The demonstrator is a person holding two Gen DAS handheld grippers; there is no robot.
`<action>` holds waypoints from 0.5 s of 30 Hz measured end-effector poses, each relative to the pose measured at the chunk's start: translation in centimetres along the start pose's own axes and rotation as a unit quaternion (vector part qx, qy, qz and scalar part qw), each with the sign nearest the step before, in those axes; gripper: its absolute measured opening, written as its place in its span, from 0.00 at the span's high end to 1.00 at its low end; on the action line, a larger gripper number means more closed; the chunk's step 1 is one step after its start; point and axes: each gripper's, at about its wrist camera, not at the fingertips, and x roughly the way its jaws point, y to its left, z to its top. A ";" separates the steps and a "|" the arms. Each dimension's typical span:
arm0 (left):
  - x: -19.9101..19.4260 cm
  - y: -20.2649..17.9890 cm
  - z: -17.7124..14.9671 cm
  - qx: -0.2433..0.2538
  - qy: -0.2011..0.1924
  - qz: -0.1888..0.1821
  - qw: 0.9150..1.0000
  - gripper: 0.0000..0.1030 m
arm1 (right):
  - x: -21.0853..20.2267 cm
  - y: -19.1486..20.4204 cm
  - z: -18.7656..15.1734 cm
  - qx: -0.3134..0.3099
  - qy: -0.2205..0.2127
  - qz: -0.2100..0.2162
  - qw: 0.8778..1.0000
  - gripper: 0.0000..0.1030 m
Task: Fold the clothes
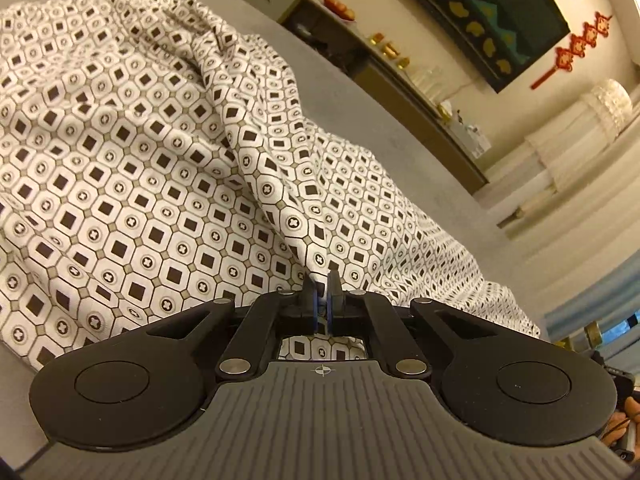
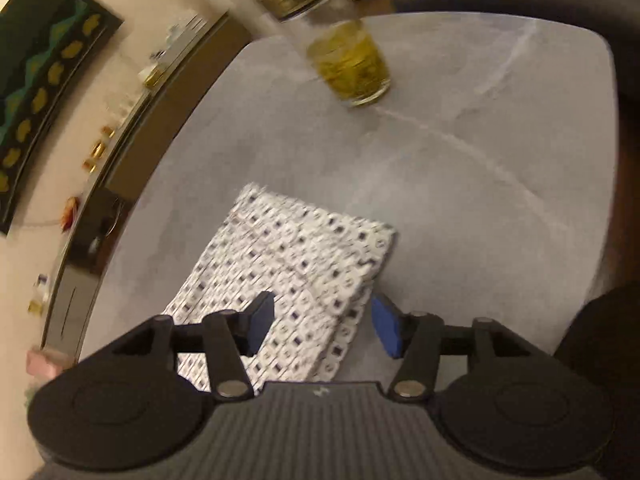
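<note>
Both tongs (image 1: pixel 322 280) (image 2: pixel 323 326) over patterned garment (image 1: pixel 140 152).

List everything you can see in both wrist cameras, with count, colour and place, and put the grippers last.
Patterned garment: one, white with dark squares, spread and rumpled on the table; a flat end shows in the right wrist view.
Table: one, grey, under the garment.
Glass jar: one, clear with yellow-green contents and a brass-coloured lid, on the table beyond the garment.
Red knot ornament: one, red, on the wall.
Left gripper: black, blue pads, shut on the garment.
Right gripper: black, blue pads, open over the garment's edge.
</note>
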 end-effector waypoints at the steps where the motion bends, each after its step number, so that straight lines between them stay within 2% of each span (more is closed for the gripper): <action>1: 0.2 0.0 0.0 -0.003 0.002 0.000 1.000 1.00 | 0.5 0.2 0.1 -0.004 0.002 -0.005 1.000 0.49; 2: 0.3 0.0 0.0 -0.004 0.002 -0.002 1.000 1.00 | 1.1 0.2 0.2 -0.007 0.001 -0.013 1.000 0.51; 3: 0.5 0.0 -0.1 -0.004 0.003 -0.003 1.000 1.00 | 1.8 0.3 0.3 -0.012 -0.001 -0.019 1.000 0.64; 4: 0.5 -0.1 0.0 -0.004 0.003 -0.003 1.000 1.00 | 2.4 0.5 0.5 -0.019 0.000 -0.023 1.000 0.85; 6: 0.7 -0.4 0.3 -0.002 -0.001 0.002 1.000 1.00 | 3.2 1.3 1.0 -0.045 -0.002 -0.027 0.999 0.97; 8: 0.6 -0.9 0.7 0.004 -0.012 0.006 1.000 1.00 | 2.9 3.3 1.7 -0.082 -0.014 -0.012 0.996 0.98; 9: 0.4 -1.2 1.0 0.008 -0.019 0.005 1.000 1.00 | 1.9 4.7 2.3 -0.107 -0.031 0.011 0.994 0.98; 10: 0.1 -1.3 0.9 0.013 -0.020 0.003 1.000 1.00 | 0.2 6.2 2.5 -0.142 -0.062 0.042 0.987 0.98; 12: -0.5 -1.5 0.6 0.023 -0.020 -0.001 1.000 1.00 | -3.5 8.3 2.4 -0.209 -0.128 0.095 0.965 0.98; 13: -0.8 -1.7 0.5 0.027 -0.021 -0.003 0.999 1.00 | -5.1 8.7 2.1 -0.235 -0.151 0.107 0.954 0.98; 14: -1.1 -1.8 0.4 0.032 -0.021 -0.005 0.999 1.00 | -5.5 8.2 2.0 -0.241 -0.153 0.103 0.953 0.98; 15: -1.4 -1.9 0.3 0.037 -0.022 -0.007 0.999 1.00 | -5.5 7.3 1.9 -0.238 -0.143 0.090 0.956 0.98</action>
